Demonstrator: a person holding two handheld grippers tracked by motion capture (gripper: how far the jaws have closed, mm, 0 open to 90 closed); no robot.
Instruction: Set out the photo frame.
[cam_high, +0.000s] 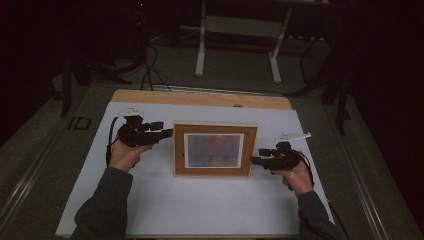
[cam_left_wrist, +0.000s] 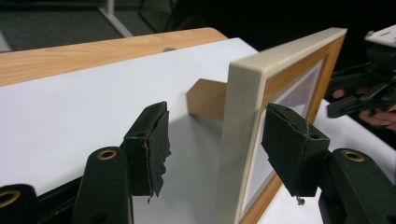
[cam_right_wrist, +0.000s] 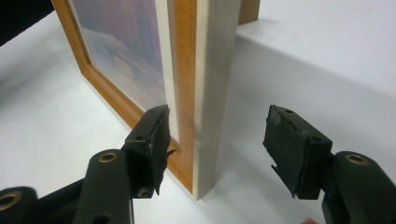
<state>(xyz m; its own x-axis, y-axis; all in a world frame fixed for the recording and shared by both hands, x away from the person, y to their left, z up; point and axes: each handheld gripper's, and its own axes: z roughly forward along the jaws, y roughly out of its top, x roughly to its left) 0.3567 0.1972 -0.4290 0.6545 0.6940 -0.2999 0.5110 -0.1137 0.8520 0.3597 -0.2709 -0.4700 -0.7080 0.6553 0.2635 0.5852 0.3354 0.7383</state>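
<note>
The high view looks forward and down on the whole table from above the person's side. The left gripper view sits close at the picture frame's left edge, the right gripper view close at its right edge; all three views share that frame.
</note>
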